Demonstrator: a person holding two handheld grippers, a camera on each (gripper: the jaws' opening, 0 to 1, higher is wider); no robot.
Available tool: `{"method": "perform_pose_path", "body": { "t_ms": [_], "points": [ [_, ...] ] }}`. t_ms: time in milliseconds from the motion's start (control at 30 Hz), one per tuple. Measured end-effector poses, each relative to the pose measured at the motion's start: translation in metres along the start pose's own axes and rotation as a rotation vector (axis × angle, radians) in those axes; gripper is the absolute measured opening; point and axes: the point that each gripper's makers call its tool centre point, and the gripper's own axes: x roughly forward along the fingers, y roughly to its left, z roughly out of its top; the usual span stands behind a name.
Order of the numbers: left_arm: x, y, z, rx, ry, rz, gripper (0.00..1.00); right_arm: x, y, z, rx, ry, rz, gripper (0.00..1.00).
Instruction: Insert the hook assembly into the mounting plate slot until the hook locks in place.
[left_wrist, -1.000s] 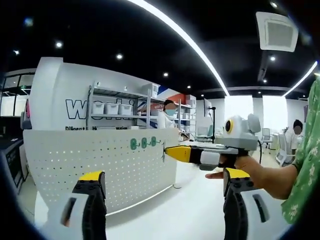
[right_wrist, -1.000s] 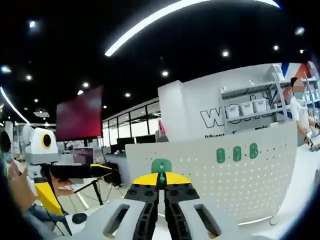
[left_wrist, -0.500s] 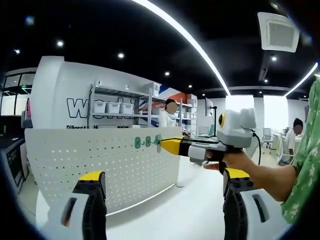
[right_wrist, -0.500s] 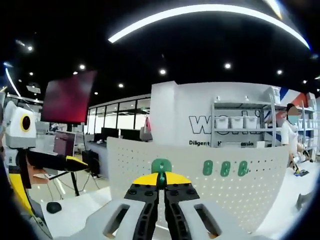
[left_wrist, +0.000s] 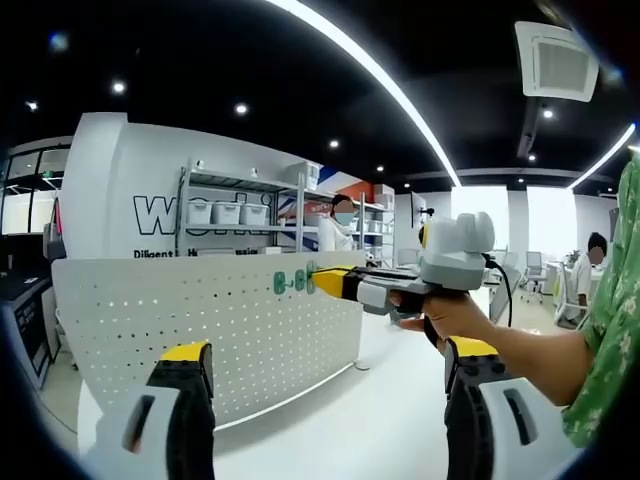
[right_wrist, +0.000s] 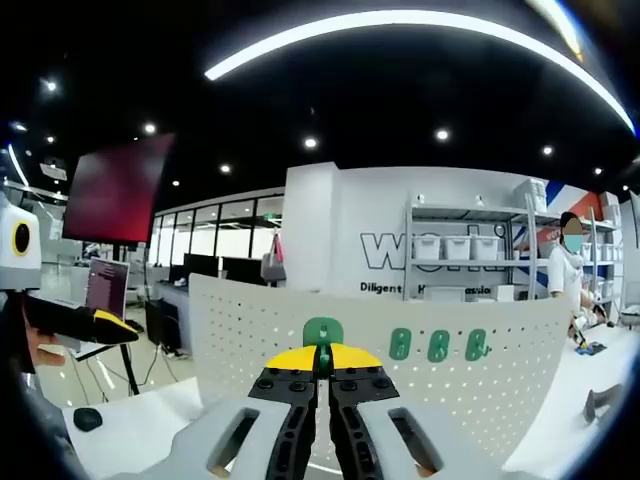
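A white pegboard plate (left_wrist: 210, 320) stands upright on the table, with three green hooks (left_wrist: 290, 282) set in its upper right part. My left gripper (left_wrist: 326, 352) is open and holds nothing, its jaws wide apart low in the left gripper view. A hand carries my right gripper (left_wrist: 320, 281) in from the right, its yellow tip right at those hooks. In the right gripper view my right gripper (right_wrist: 322, 358) is shut on a green hook (right_wrist: 323, 333), in front of the pegboard plate (right_wrist: 270, 325) and left of the three hooks (right_wrist: 437, 345). My left gripper (right_wrist: 118, 328) shows at the left edge.
The white tabletop (left_wrist: 360, 430) runs in front of the board. Metal shelves with white bins (left_wrist: 225, 215) and a person (left_wrist: 342, 225) stand behind it. A small dark object (right_wrist: 87, 418) lies on the table at the left. A red screen (right_wrist: 110, 190) hangs farther back.
My right gripper has moved left, up to the green hooks on the board. The right gripper view has swung, so the board's hooks sit nearer its middle. My left gripper stays open.
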Motion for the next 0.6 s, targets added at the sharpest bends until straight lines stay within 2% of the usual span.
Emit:
{"method": "perform_pose_path", "body": {
  "t_ms": [333,600],
  "points": [
    [-0.010,0.013,-0.005,0.001,0.015,0.011,0.98,0.037,-0.014,0.001,-0.015,-0.010,-0.052,0.01],
    [-0.008,0.020,-0.003,-0.002,0.004,0.009,0.97,0.058,-0.024,-0.002,-0.069,-0.017,-0.106,0.01]
  ]
}}
